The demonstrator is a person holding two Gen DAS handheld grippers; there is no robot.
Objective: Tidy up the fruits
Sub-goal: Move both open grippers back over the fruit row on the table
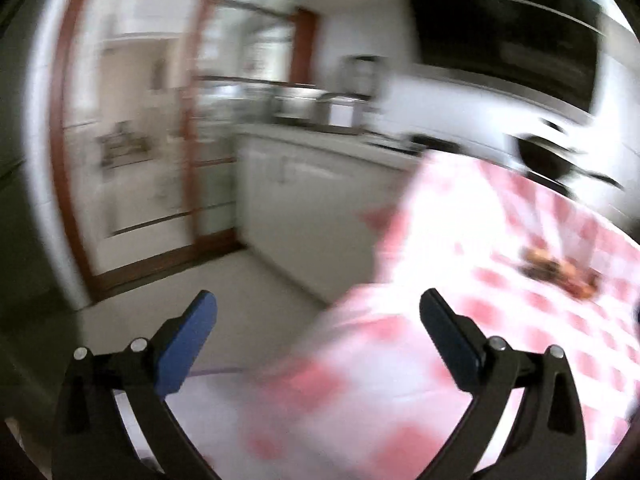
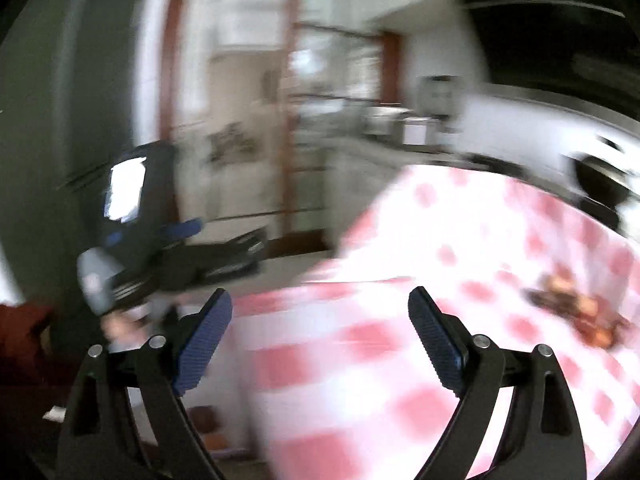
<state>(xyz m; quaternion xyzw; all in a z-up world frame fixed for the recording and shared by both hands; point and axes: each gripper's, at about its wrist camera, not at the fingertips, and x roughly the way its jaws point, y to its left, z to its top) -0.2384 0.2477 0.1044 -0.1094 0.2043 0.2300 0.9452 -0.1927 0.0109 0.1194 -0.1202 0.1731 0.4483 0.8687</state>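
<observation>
A table (image 1: 520, 216) is standing under a red-and-white checked tablecloth (image 1: 420, 380) that is covering its whole top and hanging over the near edge and the left corner. A small blurred heap of orange and dark brown things (image 1: 560, 274), too smeared to tell apart, is lying on the cloth toward the right edge, well apart from the left corner.

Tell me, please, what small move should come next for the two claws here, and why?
Probably bring both claws toward the brownish cluster on the red-checked tablecloth. The left claw and right claw are open and empty, near the table's edge, and the cluster lies ahead to the right. Blur hides what the cluster is.
</observation>
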